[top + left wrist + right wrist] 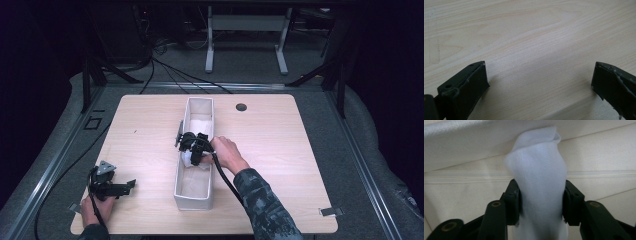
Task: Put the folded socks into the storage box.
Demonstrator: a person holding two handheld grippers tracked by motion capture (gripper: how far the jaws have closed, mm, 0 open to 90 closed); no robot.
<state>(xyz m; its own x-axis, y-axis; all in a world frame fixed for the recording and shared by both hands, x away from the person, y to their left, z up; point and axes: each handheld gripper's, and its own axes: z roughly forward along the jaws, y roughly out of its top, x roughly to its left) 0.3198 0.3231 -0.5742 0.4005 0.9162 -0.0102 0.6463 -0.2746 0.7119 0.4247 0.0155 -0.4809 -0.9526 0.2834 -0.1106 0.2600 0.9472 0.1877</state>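
Right gripper [541,202] had its jaws against both sides of a white cloth [537,180], holding it lightly inside the long fabric box [192,197] mid-table. I judged the cloth soft, light and limp; a pinch at its bunched middle looked soundest. Left gripper [539,82] stood wide open, holding nothing, over the table [529,37].

A pale wooden bench [280,150] has a round dark grommet hole [241,107] near its far edge. Beyond it stands a grey metal frame [246,30] on carpet, with black cables [170,70] trailing across the floor.
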